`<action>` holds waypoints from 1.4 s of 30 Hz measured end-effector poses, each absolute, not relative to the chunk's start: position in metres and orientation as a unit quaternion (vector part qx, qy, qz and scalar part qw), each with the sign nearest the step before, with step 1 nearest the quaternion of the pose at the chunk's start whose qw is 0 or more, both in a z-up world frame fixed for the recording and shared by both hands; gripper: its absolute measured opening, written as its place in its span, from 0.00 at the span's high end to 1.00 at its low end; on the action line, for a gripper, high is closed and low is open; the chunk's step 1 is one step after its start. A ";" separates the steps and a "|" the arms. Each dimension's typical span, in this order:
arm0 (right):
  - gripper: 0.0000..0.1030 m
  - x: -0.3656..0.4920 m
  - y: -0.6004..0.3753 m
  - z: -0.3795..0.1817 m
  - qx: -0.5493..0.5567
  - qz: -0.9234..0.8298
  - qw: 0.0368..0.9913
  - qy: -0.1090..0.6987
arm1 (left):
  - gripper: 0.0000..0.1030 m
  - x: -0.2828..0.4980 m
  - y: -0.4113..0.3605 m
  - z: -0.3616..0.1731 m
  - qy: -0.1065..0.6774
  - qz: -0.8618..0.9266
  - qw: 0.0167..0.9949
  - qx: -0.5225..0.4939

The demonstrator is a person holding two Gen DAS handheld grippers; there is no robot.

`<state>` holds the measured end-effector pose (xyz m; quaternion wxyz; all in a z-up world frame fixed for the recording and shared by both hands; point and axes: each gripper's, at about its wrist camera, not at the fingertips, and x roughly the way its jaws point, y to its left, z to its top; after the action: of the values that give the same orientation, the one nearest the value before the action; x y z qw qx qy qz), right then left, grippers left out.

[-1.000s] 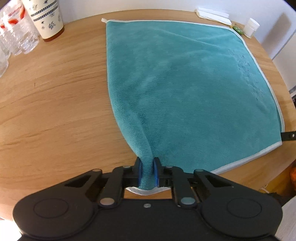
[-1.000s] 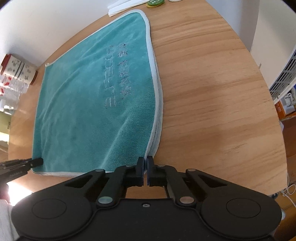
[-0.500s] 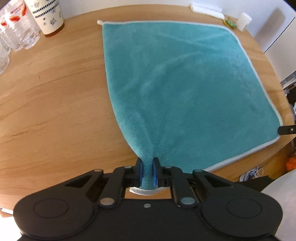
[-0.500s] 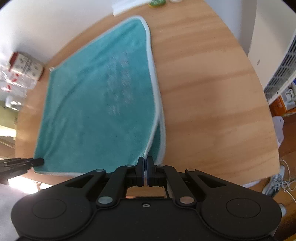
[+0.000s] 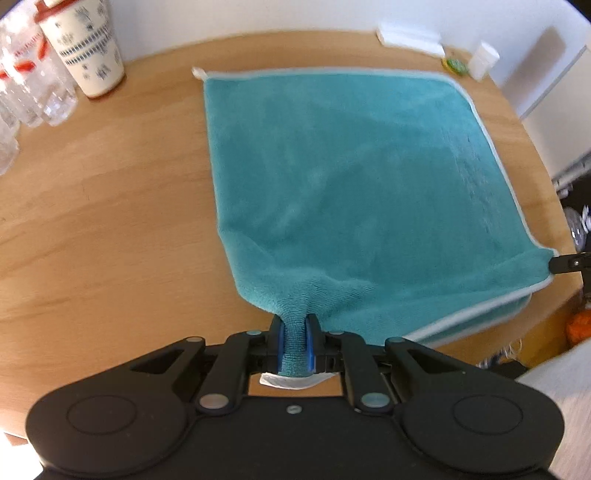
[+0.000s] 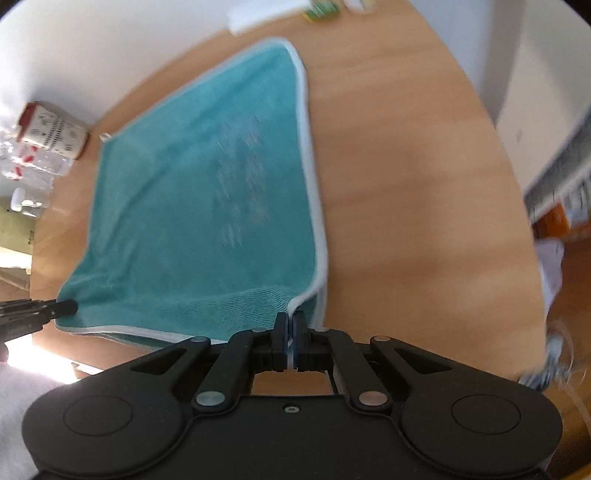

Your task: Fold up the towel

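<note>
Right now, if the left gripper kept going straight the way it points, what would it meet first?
Probably the towel itself: the left gripper is shut on its near corner, and the teal cloth spreads straight ahead across the table.

Embroidered lettering (image 6: 240, 177) on teal towel (image 5: 351, 177) smeared by motion blur, unreadable. Towel corner hidden inside left gripper (image 5: 294, 345); opposite corner hidden inside right gripper (image 6: 290, 341). Plastic bottles (image 5: 26, 92) cut by left edge, labels illegible. Small green item (image 6: 320, 9) and white pad (image 6: 266, 14) clipped at top, blurred. Floor clutter (image 6: 554, 354) at right indistinct.
</note>
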<state>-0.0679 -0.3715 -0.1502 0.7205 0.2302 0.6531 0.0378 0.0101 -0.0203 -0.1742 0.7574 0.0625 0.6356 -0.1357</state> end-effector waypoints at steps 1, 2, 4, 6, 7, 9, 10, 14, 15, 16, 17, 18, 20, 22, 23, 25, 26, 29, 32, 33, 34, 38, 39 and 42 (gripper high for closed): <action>0.98 -0.074 -0.369 -0.158 0.234 0.036 0.713 0.660 | 0.90 0.007 -0.021 -0.180 0.642 -0.136 0.751 0.068; 0.98 -0.077 -0.368 -0.161 0.236 0.034 0.711 0.661 | 0.90 0.006 -0.023 -0.183 0.646 -0.136 0.748 0.073; 0.98 -0.083 -0.368 -0.169 0.249 0.025 0.704 0.664 | 0.89 0.004 -0.026 -0.188 0.649 -0.138 0.744 0.084; 0.96 -0.086 -0.367 -0.174 0.249 0.015 0.709 0.660 | 0.89 0.004 -0.028 -0.190 0.651 -0.141 0.741 0.088; 0.96 -0.086 -0.366 -0.174 0.250 0.012 0.712 0.656 | 0.89 0.004 -0.027 -0.192 0.653 -0.143 0.739 0.089; 0.93 -0.087 -0.364 -0.175 0.251 0.009 0.717 0.650 | 0.89 0.005 -0.027 -0.195 0.655 -0.145 0.736 0.091; 0.87 -0.087 -0.362 -0.175 0.253 0.007 0.717 0.649 | 0.89 0.004 -0.027 -0.195 0.655 -0.148 0.735 0.091; 0.67 -0.098 -0.367 -0.174 0.299 -0.001 0.704 0.644 | 0.88 0.005 -0.027 -0.195 0.659 -0.156 0.730 0.090; 0.67 -0.102 -0.368 -0.175 0.313 -0.003 0.697 0.645 | 0.88 0.005 -0.027 -0.195 0.660 -0.159 0.729 0.088; 0.67 -0.105 -0.369 -0.178 0.335 -0.005 0.689 0.643 | 0.88 0.006 -0.026 -0.196 0.660 -0.164 0.728 0.088; 0.67 -0.107 -0.371 -0.177 0.348 -0.006 0.684 0.642 | 0.88 0.006 -0.026 -0.195 0.660 -0.167 0.727 0.088; 0.67 -0.111 -0.371 -0.180 0.377 -0.007 0.672 0.637 | 0.88 0.008 -0.027 -0.194 0.660 -0.176 0.725 0.089; 0.67 -0.112 -0.369 -0.182 0.392 -0.012 0.668 0.632 | 0.88 0.009 -0.028 -0.193 0.661 -0.184 0.722 0.089; 0.65 -0.111 -0.362 -0.184 0.402 -0.011 0.668 0.627 | 0.88 0.014 -0.027 -0.189 0.665 -0.192 0.717 0.079; 0.64 -0.110 -0.358 -0.184 0.407 -0.011 0.667 0.624 | 0.88 0.014 -0.026 -0.187 0.666 -0.195 0.716 0.075; 0.63 -0.112 -0.350 -0.187 0.427 -0.014 0.662 0.615 | 0.88 0.016 -0.025 -0.181 0.663 -0.208 0.716 0.071; 0.63 -0.112 -0.346 -0.189 0.438 -0.015 0.660 0.611 | 0.88 0.016 -0.024 -0.179 0.662 -0.212 0.716 0.072; 0.63 -0.116 -0.334 -0.193 0.466 -0.026 0.654 0.596 | 0.88 0.017 -0.022 -0.175 0.660 -0.222 0.714 0.075; 0.63 -0.119 -0.322 -0.194 0.488 -0.035 0.655 0.576 | 0.88 0.016 -0.018 -0.172 0.656 -0.237 0.712 0.081; 0.63 -0.120 -0.319 -0.195 0.492 -0.036 0.655 0.572 | 0.88 0.016 -0.017 -0.170 0.654 -0.245 0.711 0.083; 0.63 -0.122 -0.319 -0.194 0.498 -0.045 0.658 0.563 | 0.88 0.015 -0.017 -0.168 0.651 -0.253 0.710 0.087; 0.65 -0.128 -0.317 -0.193 0.519 -0.082 0.670 0.524 | 0.88 0.014 -0.011 -0.166 0.643 -0.262 0.712 0.099; 0.65 -0.130 -0.317 -0.192 0.524 -0.090 0.673 0.514 | 0.88 0.013 -0.009 -0.166 0.643 -0.262 0.712 0.100; 0.67 -0.134 -0.327 -0.193 0.542 -0.112 0.673 0.490 | 0.88 0.012 -0.006 -0.167 0.641 -0.261 0.713 0.110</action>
<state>-0.1339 -0.3265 -0.1925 0.6734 0.5418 0.4903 -0.1119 0.0122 -0.0065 -0.1670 0.7130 0.1101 0.6413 -0.2612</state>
